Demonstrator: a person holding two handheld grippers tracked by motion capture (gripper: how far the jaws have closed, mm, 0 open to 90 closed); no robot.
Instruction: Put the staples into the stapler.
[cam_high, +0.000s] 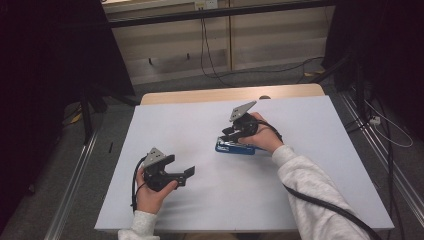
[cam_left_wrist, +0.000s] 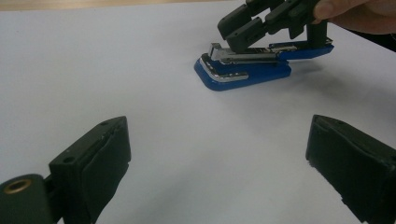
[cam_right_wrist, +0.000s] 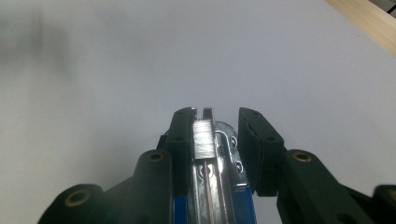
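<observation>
From above our side we look forward and down on the whole white tabletop (cam_high: 300, 200). The left tool (cam_left_wrist: 217, 163) carries a low, near-level camera looking across the tabletop at the blue stapler (cam_left_wrist: 247, 65), which the high view also shows. The right tool (cam_right_wrist: 215, 149) carries a camera pressed close over that stapler.

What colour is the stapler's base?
Blue, with a silver metal top; the stapler shows best in the left gripper view.
</observation>
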